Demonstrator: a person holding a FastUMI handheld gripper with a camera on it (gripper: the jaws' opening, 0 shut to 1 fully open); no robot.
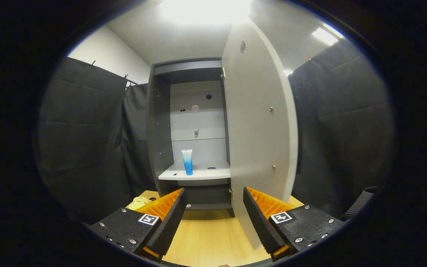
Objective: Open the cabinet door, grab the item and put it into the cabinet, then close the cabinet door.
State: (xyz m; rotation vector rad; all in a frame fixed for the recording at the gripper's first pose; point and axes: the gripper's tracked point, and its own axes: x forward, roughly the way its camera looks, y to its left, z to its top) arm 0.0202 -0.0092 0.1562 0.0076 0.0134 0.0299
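I hold the gripper (pixel 213 218) back with its fingers spread and empty; the blue tube (pixel 187 161) stands upright on the cabinet shelf (pixel 213 172), well beyond them, so I judge the placing done; the cabinet door (pixel 258 141) hangs open, its edge just ahead of the right finger; free desk (pixel 209 237) lies between.

I see the cabinet (pixel 187 129) standing upright on the wooden table, dark-framed with a pale back panel; its pale door (pixel 258 129), hinged at the right, is swung wide open toward me; a blue-and-white tube (pixel 187 161) stands upright on its cap on the cabinet's white shelf (pixel 202 172), toward the shelf's left side.
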